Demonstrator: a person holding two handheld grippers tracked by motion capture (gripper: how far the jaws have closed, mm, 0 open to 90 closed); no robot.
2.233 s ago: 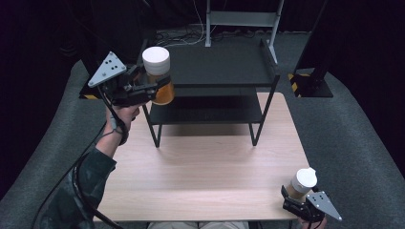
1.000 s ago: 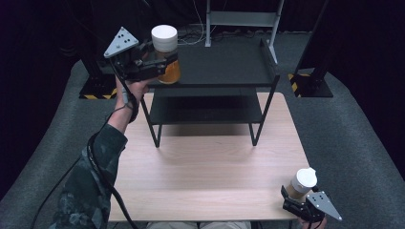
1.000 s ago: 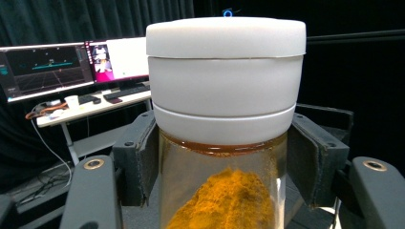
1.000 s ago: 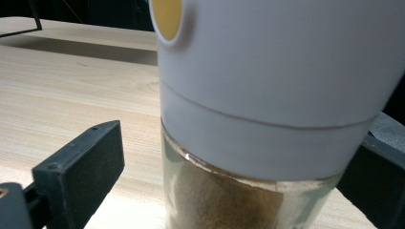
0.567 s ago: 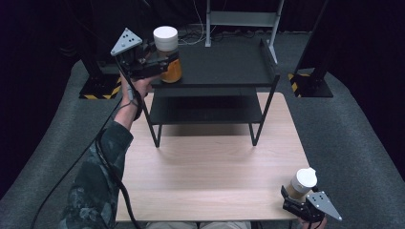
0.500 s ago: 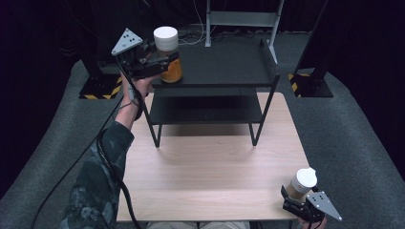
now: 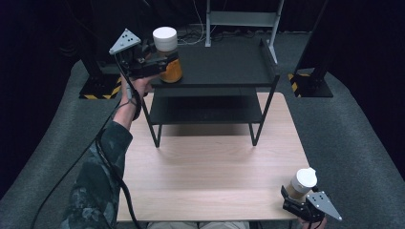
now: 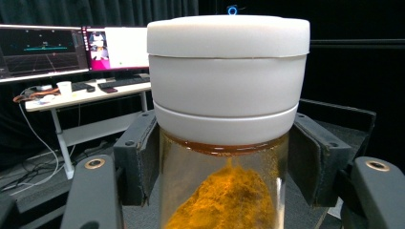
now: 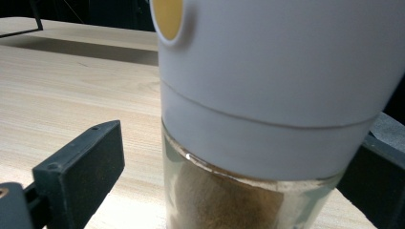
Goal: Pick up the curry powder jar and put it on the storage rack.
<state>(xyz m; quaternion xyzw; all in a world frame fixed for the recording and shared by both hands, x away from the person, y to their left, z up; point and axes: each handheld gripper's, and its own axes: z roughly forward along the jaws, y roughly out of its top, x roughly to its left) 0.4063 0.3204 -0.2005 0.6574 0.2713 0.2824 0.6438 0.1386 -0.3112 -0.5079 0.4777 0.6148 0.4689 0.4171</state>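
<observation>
Grippers first: my left gripper (image 7: 160,64) is clamped on the jar of orange powder (image 7: 168,57), both pads pressed against the glass just under its white lid (image 8: 228,71). I have it at the front left corner of the black shelf rack (image 7: 224,64), on its top shelf; whether the base already sits on the shelf I can't quite tell from above. My right gripper (image 7: 298,200) grips the second jar, brown powder with a white cap (image 7: 302,183), low at the near right corner of the table (image 7: 210,176). I judge one jar nearly placed and the other not yet begun.
</observation>
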